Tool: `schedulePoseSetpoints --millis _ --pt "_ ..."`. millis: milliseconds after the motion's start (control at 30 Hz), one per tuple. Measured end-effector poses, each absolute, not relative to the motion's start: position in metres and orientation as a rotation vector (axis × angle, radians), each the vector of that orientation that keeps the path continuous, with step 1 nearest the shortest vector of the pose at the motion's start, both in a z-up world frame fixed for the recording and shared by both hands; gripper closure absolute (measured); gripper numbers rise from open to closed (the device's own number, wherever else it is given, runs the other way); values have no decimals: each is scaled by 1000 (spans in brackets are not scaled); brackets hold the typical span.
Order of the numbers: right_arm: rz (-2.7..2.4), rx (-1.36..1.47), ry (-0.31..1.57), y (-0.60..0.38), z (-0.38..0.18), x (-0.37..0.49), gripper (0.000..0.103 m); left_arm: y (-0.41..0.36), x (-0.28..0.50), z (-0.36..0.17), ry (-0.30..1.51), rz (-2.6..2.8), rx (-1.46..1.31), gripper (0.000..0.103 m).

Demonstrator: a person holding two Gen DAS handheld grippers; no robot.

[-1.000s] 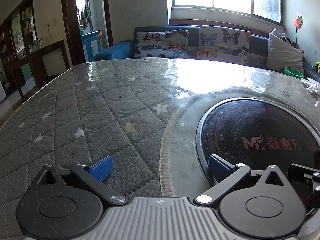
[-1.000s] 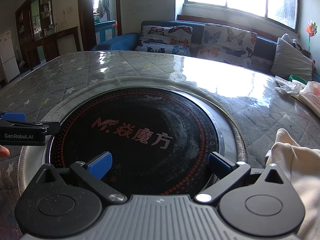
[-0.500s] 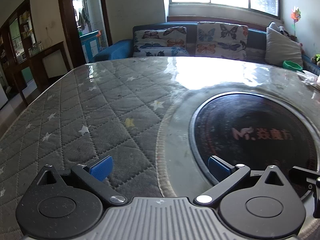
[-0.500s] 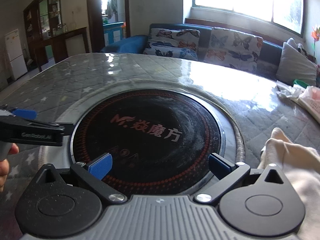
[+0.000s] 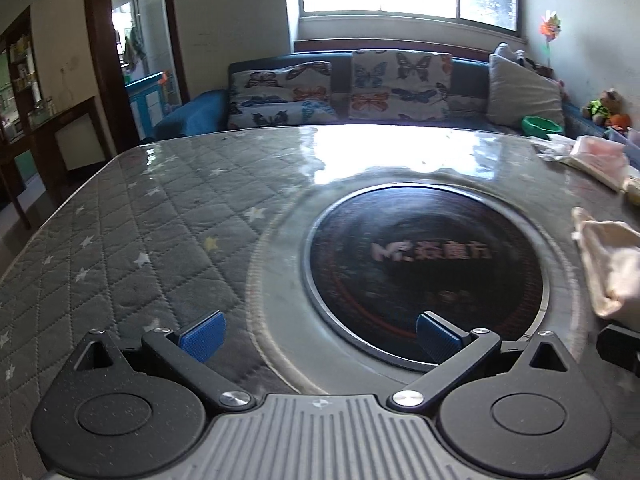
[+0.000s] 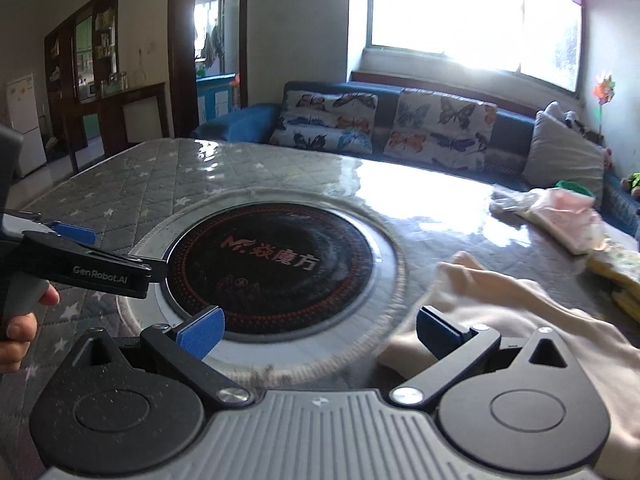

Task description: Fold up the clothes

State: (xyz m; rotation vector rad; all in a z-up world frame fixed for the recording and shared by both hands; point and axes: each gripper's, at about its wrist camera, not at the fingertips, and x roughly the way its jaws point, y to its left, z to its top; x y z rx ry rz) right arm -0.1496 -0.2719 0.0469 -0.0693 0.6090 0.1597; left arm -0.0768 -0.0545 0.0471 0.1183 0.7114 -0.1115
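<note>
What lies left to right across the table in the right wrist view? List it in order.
Left gripper → round black cooktop → cream garment → pile of pink and yellow clothes at the far right edge.

Your cream garment (image 6: 500,320) lies crumpled and unfolded on the quilted table cover, at about four o'clock from the round black cooktop in the right wrist view. One rounded end pokes up toward one o'clock; the rest spreads wide toward the lower right edge, out of view. In the left wrist view you see only a bunched piece of it (image 5: 608,264) at three o'clock. Further back, at two o'clock, sits your pile of other clothes (image 6: 560,216), pale pink and white, with yellow printed pieces beside it.
</note>
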Motion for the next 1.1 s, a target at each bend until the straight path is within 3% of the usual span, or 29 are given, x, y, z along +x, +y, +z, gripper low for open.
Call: schedulePoseSetpoints --millis 567,1100 --pt "62 -41 519 -326 70 -232 0 -118 -118 67 683 -234 198 0" --pt "-63 10 522 -390 90 -257 2 -174 -118 81 695 -340 253 0"
